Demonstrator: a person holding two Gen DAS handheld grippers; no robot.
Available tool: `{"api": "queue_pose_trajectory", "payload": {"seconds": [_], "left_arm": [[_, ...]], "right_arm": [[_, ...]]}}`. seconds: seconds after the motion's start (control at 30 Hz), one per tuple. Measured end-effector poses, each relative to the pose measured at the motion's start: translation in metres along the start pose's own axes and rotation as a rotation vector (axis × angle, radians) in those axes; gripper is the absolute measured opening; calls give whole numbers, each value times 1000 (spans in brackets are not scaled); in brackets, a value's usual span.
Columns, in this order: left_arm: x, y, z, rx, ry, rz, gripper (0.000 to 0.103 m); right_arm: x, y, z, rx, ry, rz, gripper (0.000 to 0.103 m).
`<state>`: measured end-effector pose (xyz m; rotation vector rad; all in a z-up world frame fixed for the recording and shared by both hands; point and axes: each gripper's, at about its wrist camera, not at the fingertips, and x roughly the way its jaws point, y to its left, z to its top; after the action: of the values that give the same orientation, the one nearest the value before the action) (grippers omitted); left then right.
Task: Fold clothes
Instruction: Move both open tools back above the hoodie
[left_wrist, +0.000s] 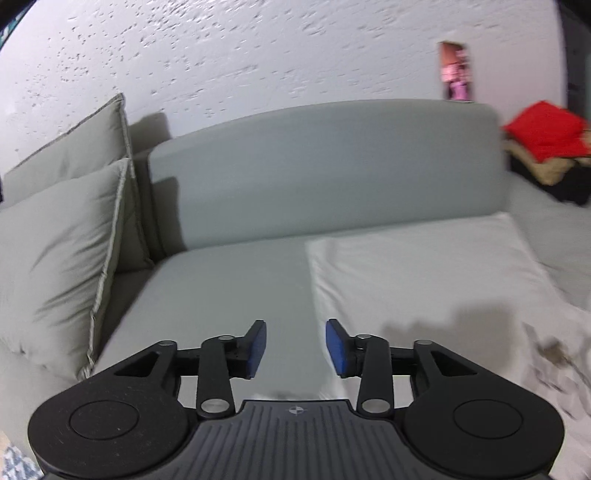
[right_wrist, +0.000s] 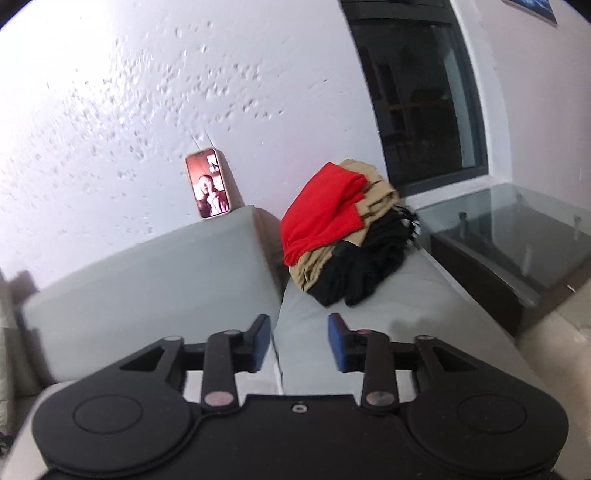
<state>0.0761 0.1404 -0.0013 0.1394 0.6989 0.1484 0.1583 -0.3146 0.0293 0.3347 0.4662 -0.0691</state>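
A white garment (left_wrist: 424, 280) lies spread flat on the grey sofa seat (left_wrist: 229, 291), with a dark print near its right end. My left gripper (left_wrist: 295, 349) hovers above the garment's left edge, open, nothing between its blue pads. In the right wrist view a pile of clothes sits at the sofa's far end: a red piece (right_wrist: 325, 210) on top, a tan one (right_wrist: 376, 195) under it, black ones (right_wrist: 365, 266) below. My right gripper (right_wrist: 299, 341) is open and empty, above the seat and short of that pile.
Two grey cushions (left_wrist: 62, 240) lean at the sofa's left end. A lit phone (right_wrist: 208, 182) stands on the sofa backrest (left_wrist: 325, 166) against the textured wall. A glass-topped table (right_wrist: 517, 236) and a dark window (right_wrist: 417, 92) are to the right.
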Motion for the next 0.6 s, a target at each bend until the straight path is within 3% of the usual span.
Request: {"api": "queue_pose_trajectory", "payload": {"seconds": [0.13, 0.27, 0.3, 0.33, 0.4, 0.6], "left_arm": [[-24, -21, -42, -11, 57, -67, 42], [-16, -59, -92, -13, 194, -116, 42], [-16, -68, -102, -13, 219, -122, 42], [-18, -76, -110, -19, 223, -123, 42], [-18, -87, -118, -39, 214, -138, 42], [4, -129, -124, 40, 134, -88, 42]], "right_arm": [[-48, -9, -25, -38, 82, -4, 63], [-45, -10, -84, -8, 298, 29, 63], [-42, -6, -100, -23, 334, 37, 55], [-39, -2, -114, -46, 362, 44, 39], [-34, 9, -141, -98, 399, 60, 28], [2, 50, -183, -126, 483, 159, 28]]}}
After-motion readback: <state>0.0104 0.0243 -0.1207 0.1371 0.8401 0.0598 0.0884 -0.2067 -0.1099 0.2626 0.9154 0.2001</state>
